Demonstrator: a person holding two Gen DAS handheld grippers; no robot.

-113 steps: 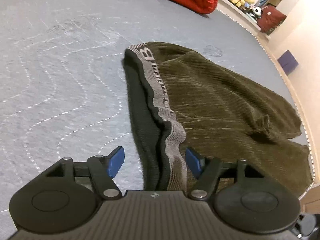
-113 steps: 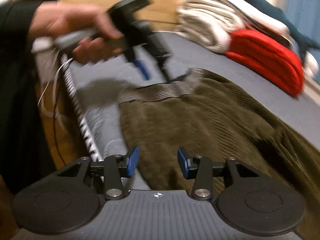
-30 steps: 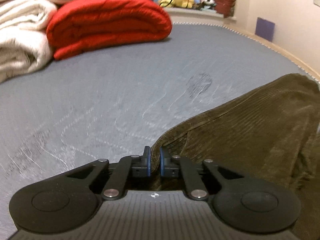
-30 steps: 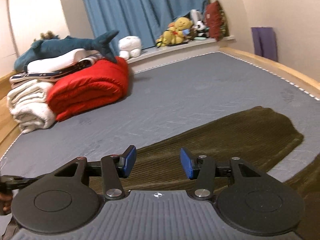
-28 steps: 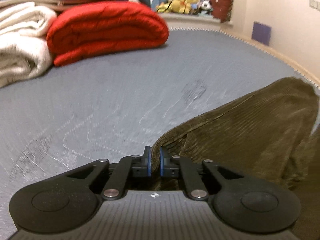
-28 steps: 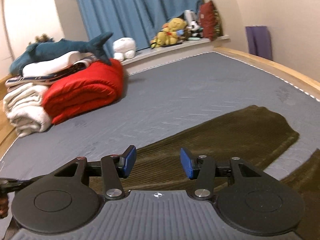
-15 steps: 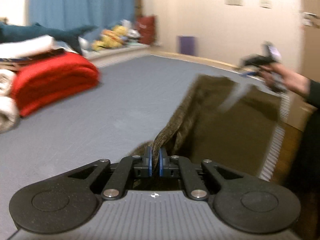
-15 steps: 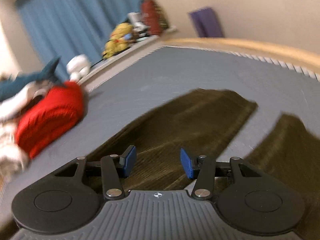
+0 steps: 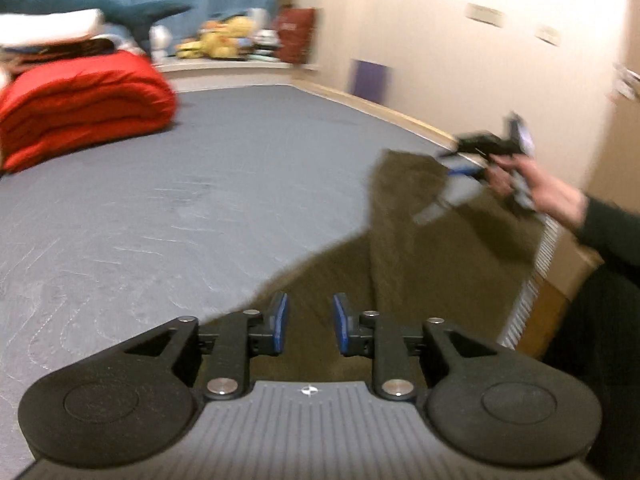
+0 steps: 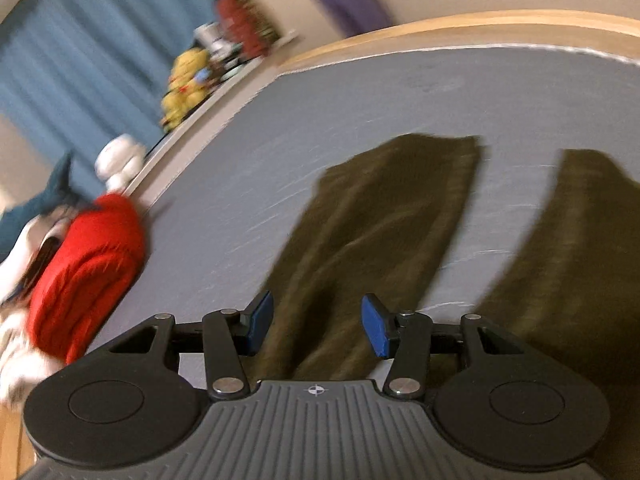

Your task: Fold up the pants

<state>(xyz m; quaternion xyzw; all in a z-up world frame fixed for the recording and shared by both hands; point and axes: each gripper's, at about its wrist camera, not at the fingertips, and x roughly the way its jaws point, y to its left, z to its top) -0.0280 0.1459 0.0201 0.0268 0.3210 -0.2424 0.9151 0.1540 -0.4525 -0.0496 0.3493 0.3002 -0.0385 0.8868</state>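
Pants, olive-green ribbed corduroy [image 10: 372,232], lie spread on the grey quilted mattress [image 9: 168,208], both legs stretched flat and apart, a strip of mattress showing between them in the right wrist view. Left wrist view: fabric [image 9: 452,248] runs from under the camera out toward the mattress's near right edge. Picture blurred in both views.

Left claw [image 9: 307,323]: blue pads parted, jaws have just been opening; nothing clamped between them, pants cloth only seen beyond the gap.

Right claw [image 10: 316,322]: jaws about half open, empty, hovering over the nearer pant leg. Same claw shows in the left wrist view [image 9: 460,164], gripped by the person's right hand [image 9: 536,188] in a dark sleeve, above the far corner of the pants.

Beyond the pants: folded red duvet [image 9: 80,108] at the far left of the mattress, white bedding and a blue plush shark [image 9: 100,4] stacked on it. Blue curtain [image 10: 80,64] and soft toys [image 9: 216,40] behind, on a ledge. Purple panel [image 9: 368,80] against the cream wall.
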